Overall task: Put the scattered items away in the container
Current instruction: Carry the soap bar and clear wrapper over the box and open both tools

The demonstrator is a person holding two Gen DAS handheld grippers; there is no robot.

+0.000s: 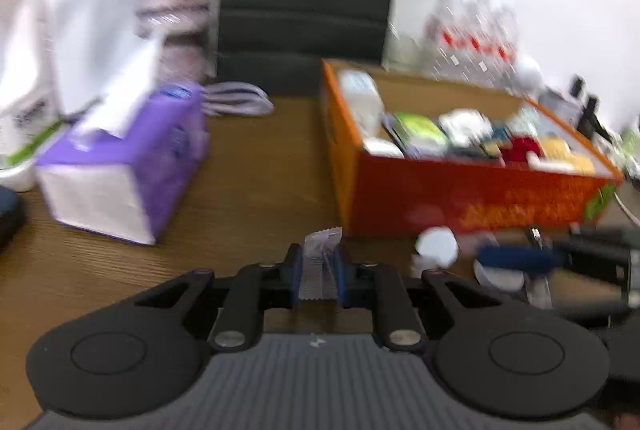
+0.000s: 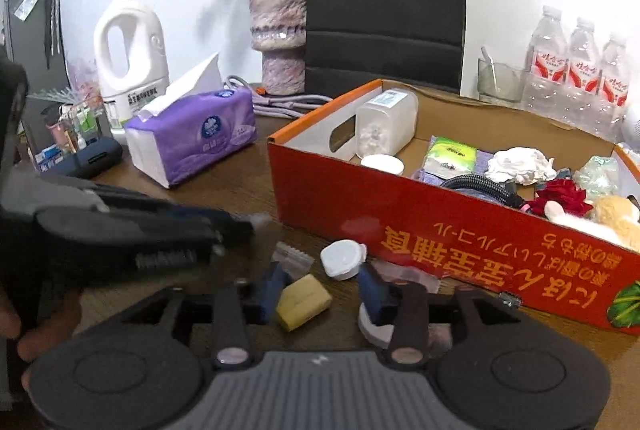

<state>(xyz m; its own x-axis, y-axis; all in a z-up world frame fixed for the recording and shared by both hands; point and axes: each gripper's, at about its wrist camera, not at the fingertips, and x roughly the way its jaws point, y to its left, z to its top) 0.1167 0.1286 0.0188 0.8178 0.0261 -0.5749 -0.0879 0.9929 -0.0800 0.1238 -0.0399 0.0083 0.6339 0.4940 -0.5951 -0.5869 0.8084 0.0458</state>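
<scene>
Crinkly clear sachet (image 1: 320, 266), lower centre, pinched mid-body in left claw (image 1: 319, 272); light, probably slippery. Right claw (image 2: 322, 290) spread around yellow block (image 2: 303, 302) on table (image 2: 240, 189), below orange box (image 2: 400, 213).

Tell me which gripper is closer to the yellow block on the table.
Right. The right gripper has its open jaws around the yellow block. The left gripper is off to that block's left, shut on a clear wrapper.
</scene>
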